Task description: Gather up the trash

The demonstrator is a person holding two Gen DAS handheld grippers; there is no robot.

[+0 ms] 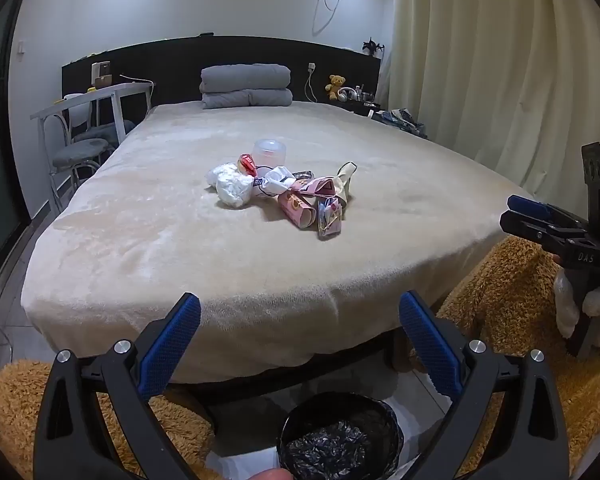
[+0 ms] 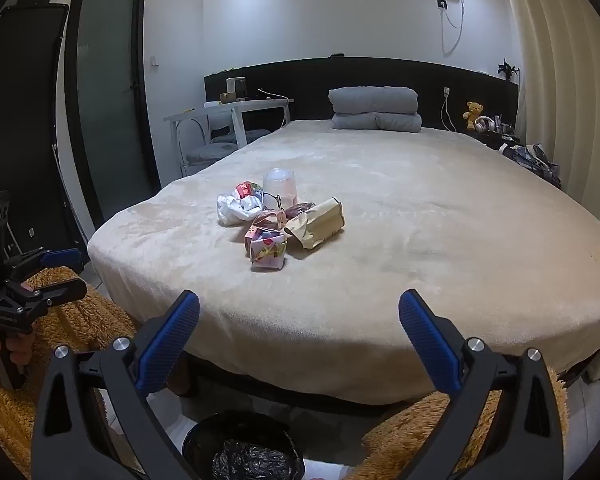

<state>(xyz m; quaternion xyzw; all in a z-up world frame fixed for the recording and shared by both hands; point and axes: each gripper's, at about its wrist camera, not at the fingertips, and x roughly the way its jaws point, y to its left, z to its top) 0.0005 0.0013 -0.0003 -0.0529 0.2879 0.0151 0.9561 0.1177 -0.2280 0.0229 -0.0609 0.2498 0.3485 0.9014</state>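
Note:
A pile of trash (image 1: 280,192) lies in the middle of the beige bed (image 1: 160,248): crumpled white paper (image 1: 232,188), a clear plastic cup (image 1: 269,153), pink wrappers (image 1: 300,204) and a tan paper bag (image 2: 320,222). The pile also shows in the right wrist view (image 2: 278,220). A black-lined trash bin (image 1: 340,436) stands on the floor at the bed's foot, below both grippers; it also shows in the right wrist view (image 2: 244,448). My left gripper (image 1: 300,320) is open and empty short of the bed edge. My right gripper (image 2: 300,318) is open and empty too.
Folded grey bedding (image 1: 246,86) lies at the headboard. A white desk and chairs (image 1: 88,120) stand left of the bed. A nightstand with a teddy bear (image 1: 336,86) and curtains (image 1: 500,60) are on the right. Orange furry fabric (image 1: 512,300) flanks the bin.

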